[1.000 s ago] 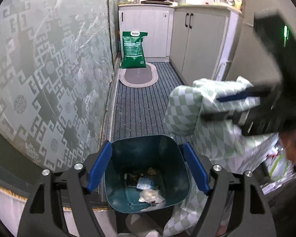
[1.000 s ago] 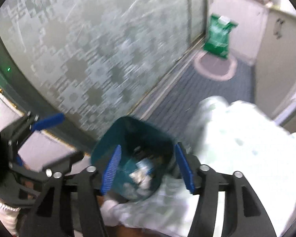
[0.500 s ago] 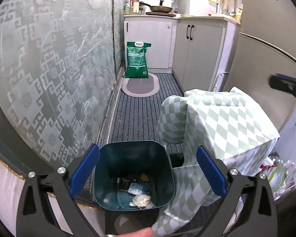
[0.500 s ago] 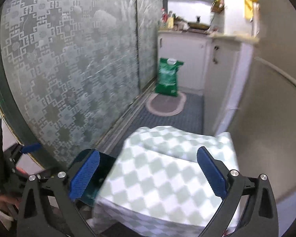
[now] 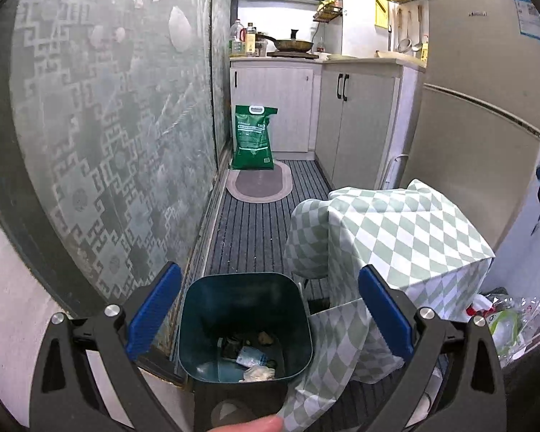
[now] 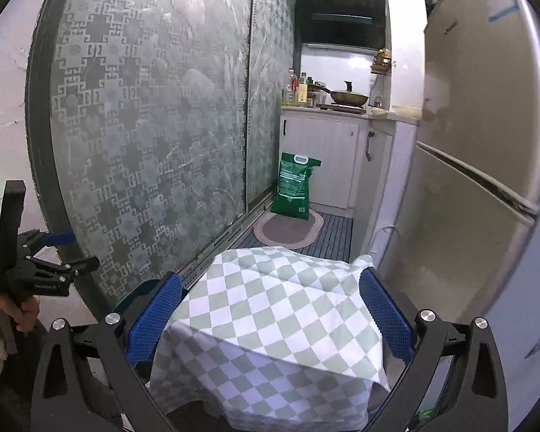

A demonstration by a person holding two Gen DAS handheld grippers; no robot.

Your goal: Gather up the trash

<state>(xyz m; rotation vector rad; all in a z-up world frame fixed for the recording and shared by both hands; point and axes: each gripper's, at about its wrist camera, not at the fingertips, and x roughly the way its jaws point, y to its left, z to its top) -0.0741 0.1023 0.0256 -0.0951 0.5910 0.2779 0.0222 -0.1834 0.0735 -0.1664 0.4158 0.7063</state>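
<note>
A dark teal trash bin [image 5: 212, 316] stands on the floor below my left gripper [image 5: 268, 320], which is open and empty above it. Crumpled wrappers and scraps [image 5: 252, 356] lie at the bin's bottom. My right gripper [image 6: 268, 318] is open and empty, held above a small table under a green-and-white checked cloth [image 6: 270, 316]. The same cloth [image 5: 399, 237] shows right of the bin in the left wrist view. The left gripper also shows at the far left of the right wrist view [image 6: 59, 255].
A patterned frosted glass sliding door [image 5: 108, 144] runs along the left. A fridge [image 5: 486, 108] stands on the right. A green sack [image 5: 253, 136] and an oval mat [image 5: 259, 185] lie at the far end before white cabinets [image 5: 356, 122]. Plastic bags [image 5: 500, 316] sit lower right.
Both grippers have opened wide and risen. The right gripper has swung away from the bin to above the cloth-covered table, and has left the left wrist view almost entirely.
</note>
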